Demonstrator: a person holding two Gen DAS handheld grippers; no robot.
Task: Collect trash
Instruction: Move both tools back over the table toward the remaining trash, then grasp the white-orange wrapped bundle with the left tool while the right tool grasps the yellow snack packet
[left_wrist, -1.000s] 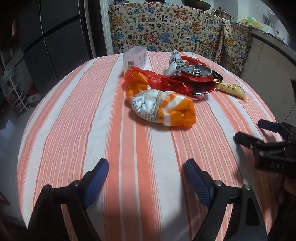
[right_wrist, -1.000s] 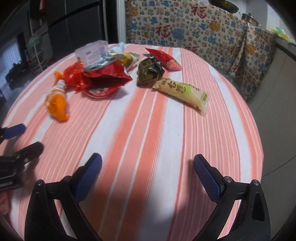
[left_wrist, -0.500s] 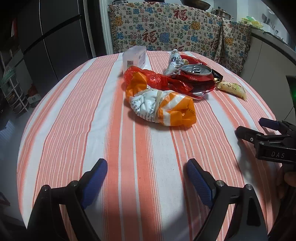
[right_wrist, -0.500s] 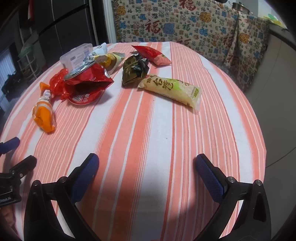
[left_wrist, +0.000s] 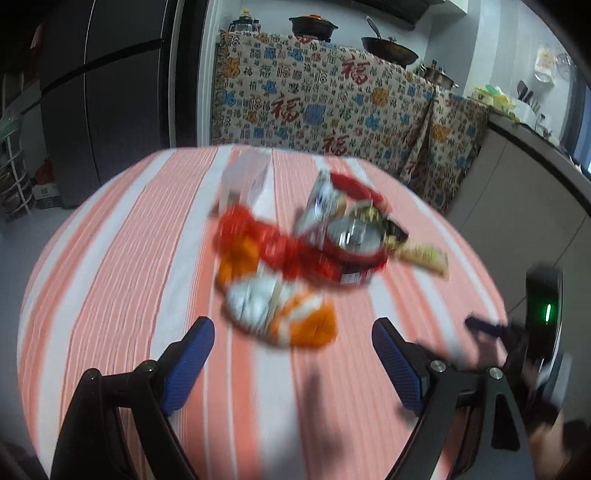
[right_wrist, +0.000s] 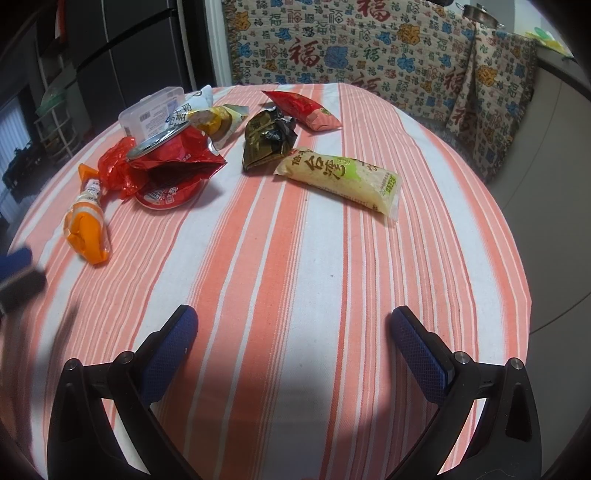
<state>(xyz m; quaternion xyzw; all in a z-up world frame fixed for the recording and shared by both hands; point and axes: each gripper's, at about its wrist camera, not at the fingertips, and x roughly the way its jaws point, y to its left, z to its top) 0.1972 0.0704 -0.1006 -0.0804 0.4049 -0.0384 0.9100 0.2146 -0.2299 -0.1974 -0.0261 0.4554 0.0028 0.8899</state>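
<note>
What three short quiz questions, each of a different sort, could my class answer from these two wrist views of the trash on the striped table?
1. True or false: the right gripper holds the yellow-green packet.
2. Which lies nearest the left gripper? A. dark green wrapper B. orange-and-white wrapper C. clear plastic box
3. Fill in: the crushed red can lies on the ____ tablecloth.

Key: 1. False; its fingers stand apart over bare cloth. 2. B. 3. Striped.
</note>
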